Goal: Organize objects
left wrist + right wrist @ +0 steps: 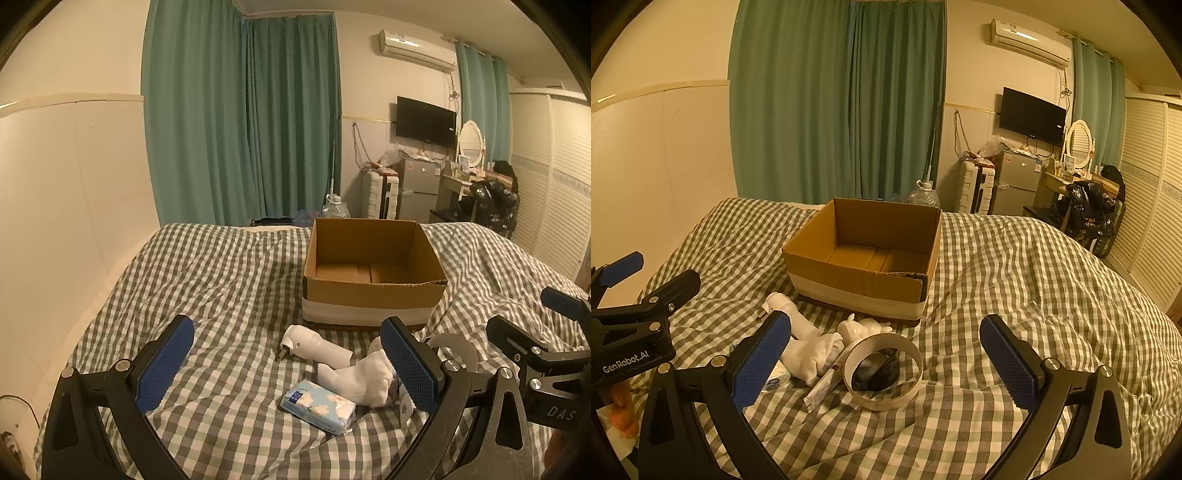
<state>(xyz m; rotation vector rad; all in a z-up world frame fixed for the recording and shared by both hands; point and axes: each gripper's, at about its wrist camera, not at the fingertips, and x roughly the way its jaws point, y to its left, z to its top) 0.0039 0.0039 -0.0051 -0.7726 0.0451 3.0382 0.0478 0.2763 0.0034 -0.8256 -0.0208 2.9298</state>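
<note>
An open, empty cardboard box (373,291) (857,284) stands on the checked bedspread. In front of it lies a pile: a white bottle (314,345) (796,317), white socks (360,376) (809,356), a blue tissue pack (317,406), a small white figurine (862,328), a tube (825,386), and a tape ring (882,373) around a black mouse (873,371). My left gripper (290,369) is open above the pile, empty. My right gripper (886,363) is open over the tape ring, empty.
The bed (1015,295) fills the foreground, with a wall on the left. Beyond its far edge are green curtains (240,129), a water jug (925,195), a suitcase, a small fridge (419,188) and a dresser with a mirror. Louvred wardrobe doors (1152,206) line the right.
</note>
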